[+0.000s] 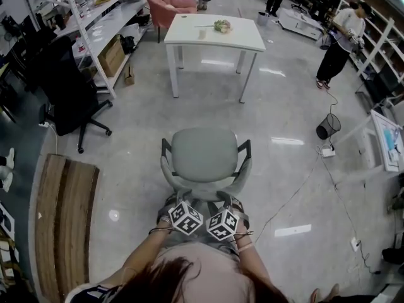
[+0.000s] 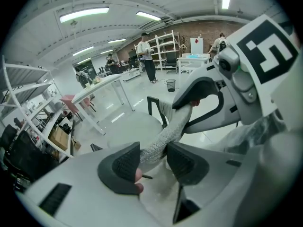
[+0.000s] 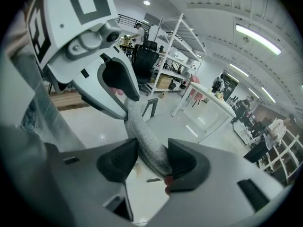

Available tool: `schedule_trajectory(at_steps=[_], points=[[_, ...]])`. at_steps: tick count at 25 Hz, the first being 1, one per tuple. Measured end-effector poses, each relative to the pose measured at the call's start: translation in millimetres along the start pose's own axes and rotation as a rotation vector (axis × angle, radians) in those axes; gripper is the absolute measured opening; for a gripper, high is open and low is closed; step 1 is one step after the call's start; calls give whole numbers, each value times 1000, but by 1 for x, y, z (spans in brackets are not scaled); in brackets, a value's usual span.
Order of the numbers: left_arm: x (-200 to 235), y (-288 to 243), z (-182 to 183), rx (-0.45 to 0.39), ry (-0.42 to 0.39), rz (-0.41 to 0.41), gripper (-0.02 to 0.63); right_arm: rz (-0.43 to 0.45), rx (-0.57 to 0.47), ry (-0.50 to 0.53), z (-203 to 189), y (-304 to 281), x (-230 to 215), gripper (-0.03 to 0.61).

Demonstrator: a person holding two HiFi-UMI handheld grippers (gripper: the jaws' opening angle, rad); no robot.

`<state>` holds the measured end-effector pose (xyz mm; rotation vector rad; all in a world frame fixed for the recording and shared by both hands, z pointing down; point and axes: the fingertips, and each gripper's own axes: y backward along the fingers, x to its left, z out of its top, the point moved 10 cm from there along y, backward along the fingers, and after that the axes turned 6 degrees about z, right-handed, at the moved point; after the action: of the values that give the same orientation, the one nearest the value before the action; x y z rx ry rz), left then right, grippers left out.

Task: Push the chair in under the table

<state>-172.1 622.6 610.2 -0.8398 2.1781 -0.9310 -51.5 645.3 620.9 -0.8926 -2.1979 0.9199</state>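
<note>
A grey office chair (image 1: 203,153) with black armrests stands on the floor in front of me, its seat turned toward a white table (image 1: 189,38) some way off. Both grippers are at the top of its backrest (image 1: 202,197). My left gripper (image 1: 180,202) is shut on the grey fabric edge, which runs between its pads in the left gripper view, where the gripper (image 2: 152,162) holds the backrest (image 2: 173,126). My right gripper (image 1: 225,202) grips the same edge alongside it, and in the right gripper view that gripper (image 3: 150,161) clamps the backrest (image 3: 142,134).
A black office chair (image 1: 69,93) and a wooden bench (image 1: 63,213) are at the left. A wire bin (image 1: 328,126) and a floor cable (image 1: 303,188) are at the right. A pink armchair (image 1: 167,5) sits beyond the table, shelves (image 1: 95,24) line the left, and a person (image 1: 338,43) stands far right.
</note>
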Motion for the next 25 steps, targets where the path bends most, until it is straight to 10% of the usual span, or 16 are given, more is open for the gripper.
schedule_trajectory(at_steps=[25], points=[[45, -51, 47, -7, -38, -34, 183, -4, 0, 0, 13, -34, -72, 204]])
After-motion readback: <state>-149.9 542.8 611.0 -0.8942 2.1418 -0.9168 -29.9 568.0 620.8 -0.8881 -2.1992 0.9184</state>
